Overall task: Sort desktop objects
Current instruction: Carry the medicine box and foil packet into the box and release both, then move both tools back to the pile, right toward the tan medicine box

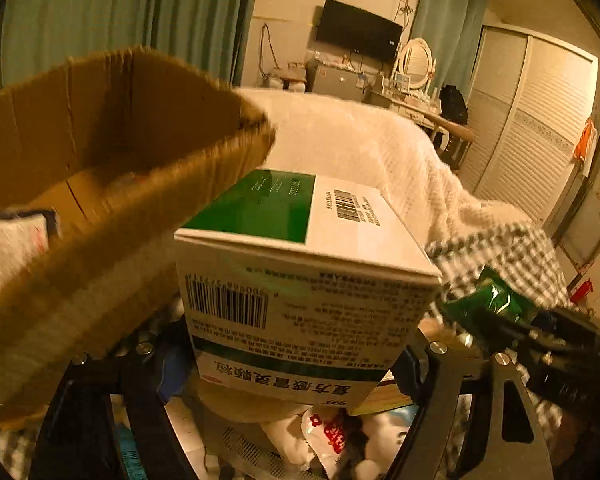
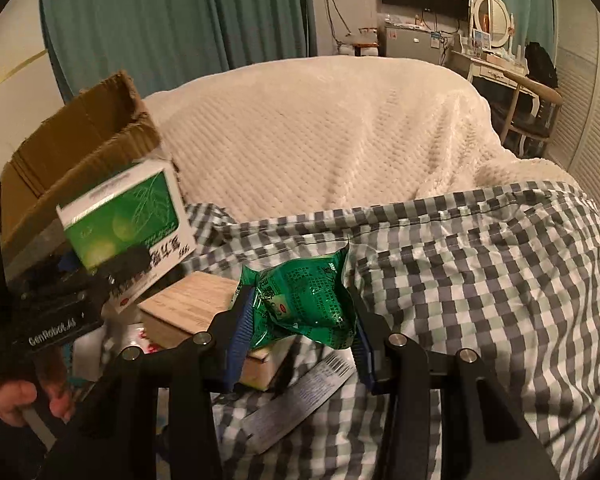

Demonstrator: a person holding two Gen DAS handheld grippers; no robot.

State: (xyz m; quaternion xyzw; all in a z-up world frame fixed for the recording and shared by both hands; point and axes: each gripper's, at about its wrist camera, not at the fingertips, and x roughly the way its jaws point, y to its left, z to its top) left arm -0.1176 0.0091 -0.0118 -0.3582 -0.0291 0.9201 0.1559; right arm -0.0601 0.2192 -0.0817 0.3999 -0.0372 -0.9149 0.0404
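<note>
Right gripper [image 2: 300, 336] pinches crinkled green sachet [image 2: 308, 300] above checked cloth [image 2: 480, 280]. Left gripper [image 1: 296, 364] clamps white-and-green medicine box [image 1: 300, 280], print upside down, beside blurred cardboard box [image 1: 100, 168]; its contents unclear.

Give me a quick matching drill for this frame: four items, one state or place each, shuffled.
Items:
1. medicine box
2. green sachet
3. cardboard box
4. checked cloth

States:
A. open-topped, left of the bed
B. clamped in the right gripper
C. clamped in the left gripper
D. spread beneath the sachet

Pairs: 1-C, 2-B, 3-A, 4-D
</note>
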